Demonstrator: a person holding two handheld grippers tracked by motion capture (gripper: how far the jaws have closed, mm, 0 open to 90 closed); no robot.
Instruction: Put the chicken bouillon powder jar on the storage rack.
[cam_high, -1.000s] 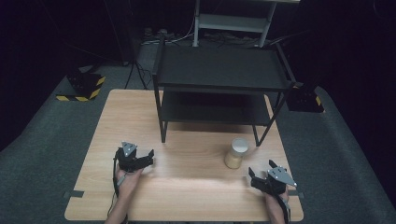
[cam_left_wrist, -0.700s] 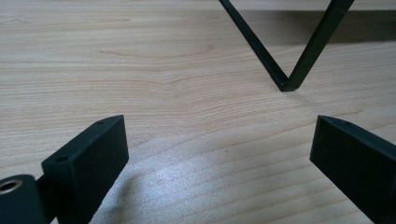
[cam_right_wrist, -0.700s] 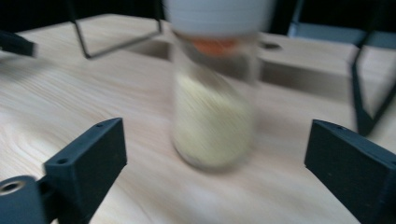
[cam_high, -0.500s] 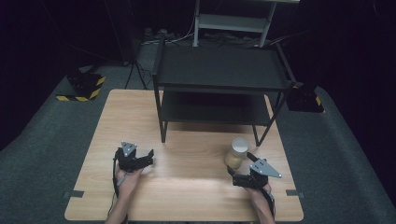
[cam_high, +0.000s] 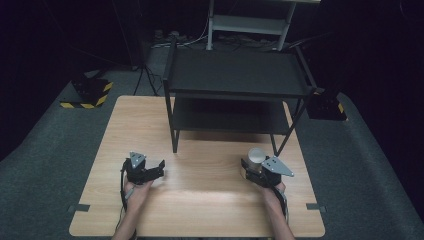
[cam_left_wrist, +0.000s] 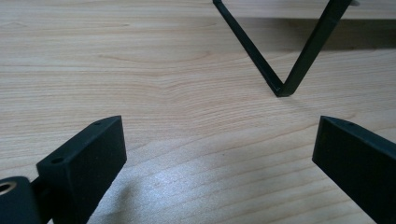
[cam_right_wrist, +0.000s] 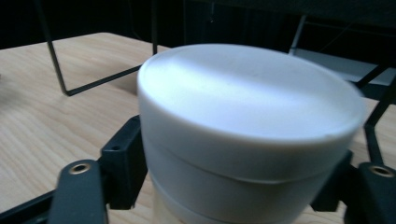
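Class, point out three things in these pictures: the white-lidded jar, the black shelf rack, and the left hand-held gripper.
white-lidded jar (cam_right_wrist: 247, 98): right gripper view, on its lid.
black shelf rack (cam_high: 235, 72): high view, on its top shelf.
left hand-held gripper (cam_high: 161, 166): high view, between its fingertips.

table (cam_high: 210, 200): light wood, on grey carpet
shelf unit (cam_high: 235, 75): black, two tiers, at table's far edge
striped block (cam_high: 90, 92): floor, off far-left corner

Light wooden surface (cam_high: 200, 210) with fine grain and a soft sheen, black matt metal shelf rack (cam_high: 235, 75) with thin legs, smooth white plastic jar (cam_right_wrist: 243, 135), matt black plastic jaws of the right hand-held gripper (cam_high: 250, 172), grey rough carpet floor (cam_high: 45, 150)
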